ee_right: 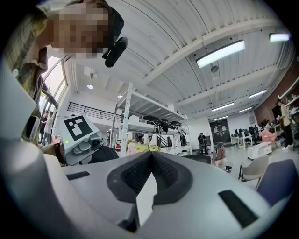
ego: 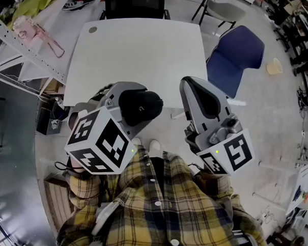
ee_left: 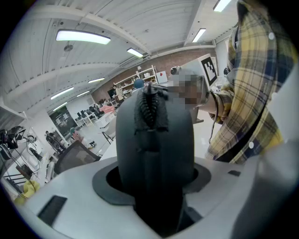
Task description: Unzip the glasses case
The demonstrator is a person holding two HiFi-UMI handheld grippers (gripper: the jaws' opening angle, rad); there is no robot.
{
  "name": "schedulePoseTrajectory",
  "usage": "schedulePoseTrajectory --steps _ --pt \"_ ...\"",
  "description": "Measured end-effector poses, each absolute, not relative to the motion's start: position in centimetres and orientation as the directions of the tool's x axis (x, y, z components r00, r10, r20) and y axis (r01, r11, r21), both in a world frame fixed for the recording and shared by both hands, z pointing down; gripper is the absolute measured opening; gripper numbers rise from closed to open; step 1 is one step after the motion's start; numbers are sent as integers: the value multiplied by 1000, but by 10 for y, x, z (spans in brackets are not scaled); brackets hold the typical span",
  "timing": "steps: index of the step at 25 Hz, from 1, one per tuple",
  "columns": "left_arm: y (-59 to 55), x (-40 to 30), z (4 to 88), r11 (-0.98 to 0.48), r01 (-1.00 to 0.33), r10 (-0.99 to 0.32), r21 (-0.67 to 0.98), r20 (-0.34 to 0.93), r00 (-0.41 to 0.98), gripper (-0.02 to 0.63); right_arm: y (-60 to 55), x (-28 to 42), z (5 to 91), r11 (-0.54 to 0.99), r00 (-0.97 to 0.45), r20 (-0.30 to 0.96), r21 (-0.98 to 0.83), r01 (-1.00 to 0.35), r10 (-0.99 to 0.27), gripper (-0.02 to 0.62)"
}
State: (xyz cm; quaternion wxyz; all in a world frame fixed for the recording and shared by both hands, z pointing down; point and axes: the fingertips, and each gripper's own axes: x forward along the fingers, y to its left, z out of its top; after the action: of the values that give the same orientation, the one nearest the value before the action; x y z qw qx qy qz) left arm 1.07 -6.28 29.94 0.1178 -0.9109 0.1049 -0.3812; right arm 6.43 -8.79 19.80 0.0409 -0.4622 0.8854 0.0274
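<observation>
While we hold both grippers up in front of our chest, the left gripper [ego: 137,107] is clamped on the black glasses case [ee_left: 154,140]. The case stands upright between its jaws, with the zip [ee_left: 150,108] on top. The right gripper [ee_right: 150,175], just beside it, is closed on nothing.

Tabletop [ego: 141,54]: broad white surface, open ahead; grey disc [ego: 92,30] at far left corner. Flanks: metal rack [ego: 28,54] left, blue chair [ego: 238,57] right, black chair [ego: 135,4] beyond. Near side: narrow gap between held glasses case [ego: 140,106] and right claw [ego: 193,90].
</observation>
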Motion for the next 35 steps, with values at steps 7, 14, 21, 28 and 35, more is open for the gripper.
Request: schedulePoseTrajectory --steps 7,14,21,28,35 --pt "-58 20 301 -952 -100 -274 -289 660 700 247 -85 67 200 578 -577 -93 18 -816 -811 -2" --pt "-57 23 301 -956 -104 -266 -274 661 702 247 -83 65 196 589 -590 -99 38 -807 -802 -2" --pt "-59 23 306 -967 -108 -240 -233 676 697 246 -61 46 188 693 -703 -48 134 -709 -710 0" --pt "-64 24 314 -976 -93 -205 -195 701 683 247 -38 20 190 834 -844 42 188 -519 -534 5" --pt "-65 30 320 -985 -72 -163 -154 731 663 245 -33 9 198 861 -873 142 299 -412 -467 78"
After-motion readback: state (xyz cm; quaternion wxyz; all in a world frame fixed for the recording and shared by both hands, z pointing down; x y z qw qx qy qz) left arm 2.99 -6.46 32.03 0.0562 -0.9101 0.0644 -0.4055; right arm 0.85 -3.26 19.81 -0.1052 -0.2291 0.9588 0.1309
